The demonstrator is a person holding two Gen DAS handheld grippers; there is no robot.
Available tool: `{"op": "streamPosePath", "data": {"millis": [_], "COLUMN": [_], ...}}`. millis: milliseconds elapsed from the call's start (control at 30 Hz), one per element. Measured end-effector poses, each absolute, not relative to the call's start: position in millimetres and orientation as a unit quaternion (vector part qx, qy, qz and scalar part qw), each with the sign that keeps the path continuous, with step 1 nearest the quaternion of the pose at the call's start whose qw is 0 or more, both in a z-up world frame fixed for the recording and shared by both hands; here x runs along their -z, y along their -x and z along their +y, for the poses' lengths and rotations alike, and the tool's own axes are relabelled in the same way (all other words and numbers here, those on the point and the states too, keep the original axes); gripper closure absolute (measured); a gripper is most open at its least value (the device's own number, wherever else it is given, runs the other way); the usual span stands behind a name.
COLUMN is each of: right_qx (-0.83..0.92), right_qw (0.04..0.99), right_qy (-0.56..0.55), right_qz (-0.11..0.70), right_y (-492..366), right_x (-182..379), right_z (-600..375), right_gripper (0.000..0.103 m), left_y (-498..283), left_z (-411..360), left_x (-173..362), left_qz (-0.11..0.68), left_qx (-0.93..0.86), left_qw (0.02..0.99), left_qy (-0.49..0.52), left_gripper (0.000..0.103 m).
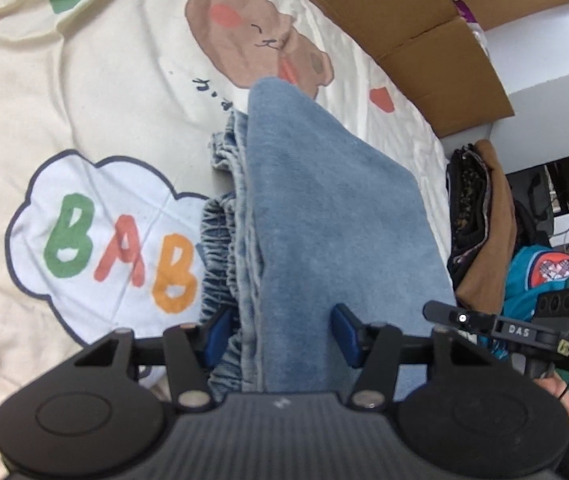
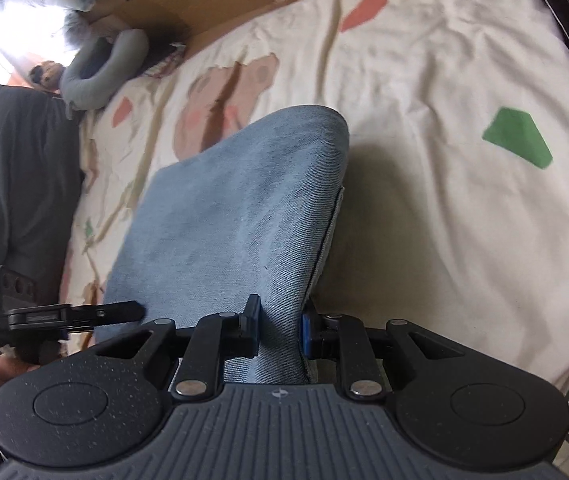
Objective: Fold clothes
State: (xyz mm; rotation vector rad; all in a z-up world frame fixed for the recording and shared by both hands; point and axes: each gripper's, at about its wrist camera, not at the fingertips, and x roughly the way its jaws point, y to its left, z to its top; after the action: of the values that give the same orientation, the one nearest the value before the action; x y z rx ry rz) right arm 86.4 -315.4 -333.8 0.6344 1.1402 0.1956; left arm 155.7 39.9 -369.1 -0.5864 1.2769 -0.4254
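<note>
My left gripper has its blue pads spread wide on either side of a thick fold of the blue denim garment. Gathered elastic waistband layers bunch against the left-side pad, and the smooth denim face runs past the other one. The pads stand apart from the cloth on the smooth side, so I cannot tell whether they are actually bearing on it. My right gripper is closed tight on a pinch of the same denim garment, both pads pressed into the fabric near a seamed edge.

The garment lies on a cream printed bedsheet and stretches straight away from both grippers, long axis running forward along the fingers, with a rounded folded end at the far side. In the right wrist view that far end stands raised and throws a shadow on the sheet.

Open sheet spreads to the left of the garment in the left wrist view, across the cloud print with coloured letters. On the other side the room is tighter: a dark and brown pile of clothes sits just beside the denim at the bed's edge, and cardboard lines the far edge. In the right wrist view, open sheet lies to the right, cardboard borders the far side, and a grey cushion sits near the far corner.
</note>
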Motion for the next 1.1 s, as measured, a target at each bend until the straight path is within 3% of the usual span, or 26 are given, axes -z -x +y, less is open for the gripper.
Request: {"op": "streamPosePath", "data": {"millis": [100, 267, 433, 733, 800, 867, 933, 1100], "right_qx": [-0.079, -0.070, -0.069, -0.063, -0.062, -0.061, -0.062, -0.078], "right_qw": [0.787, 0.781, 0.779, 0.772, 0.772, 0.771, 0.770, 0.769], "right_qy": [-0.295, -0.305, -0.307, -0.336, -0.339, -0.344, -0.348, -0.361], "right_qz": [0.536, 0.540, 0.542, 0.536, 0.534, 0.532, 0.530, 0.522], "right_y": [-86.1, -84.1, -85.9, -96.1, -97.8, -98.5, -98.7, -97.5], "right_x": [340.2, 350.5, 357.3, 369.2, 371.2, 372.8, 373.0, 367.5], "right_z": [-317.8, -321.8, -322.6, -320.1, -319.1, -319.3, -320.3, -326.7], "right_gripper": [0.078, 0.072, 0.068, 0.058, 0.058, 0.058, 0.063, 0.076], "left_y": [-157.1, -166.8, -171.3, -172.1, -172.1, -171.4, -169.1, -166.2], "left_z": [45.1, 46.6, 50.9, 54.9, 53.5, 50.0, 48.6, 52.3], "left_x": [370.2, 385.0, 403.4, 421.0, 421.7, 421.8, 420.6, 416.5], "left_qz": [0.576, 0.574, 0.571, 0.552, 0.552, 0.553, 0.546, 0.539], "left_qx": [0.184, 0.183, 0.197, 0.238, 0.244, 0.259, 0.273, 0.282], "left_qw": [0.750, 0.743, 0.727, 0.711, 0.707, 0.701, 0.699, 0.696], "left_qy": [0.269, 0.291, 0.328, 0.365, 0.368, 0.369, 0.371, 0.381], "left_gripper": [0.045, 0.029, 0.021, 0.019, 0.021, 0.031, 0.042, 0.050]}}
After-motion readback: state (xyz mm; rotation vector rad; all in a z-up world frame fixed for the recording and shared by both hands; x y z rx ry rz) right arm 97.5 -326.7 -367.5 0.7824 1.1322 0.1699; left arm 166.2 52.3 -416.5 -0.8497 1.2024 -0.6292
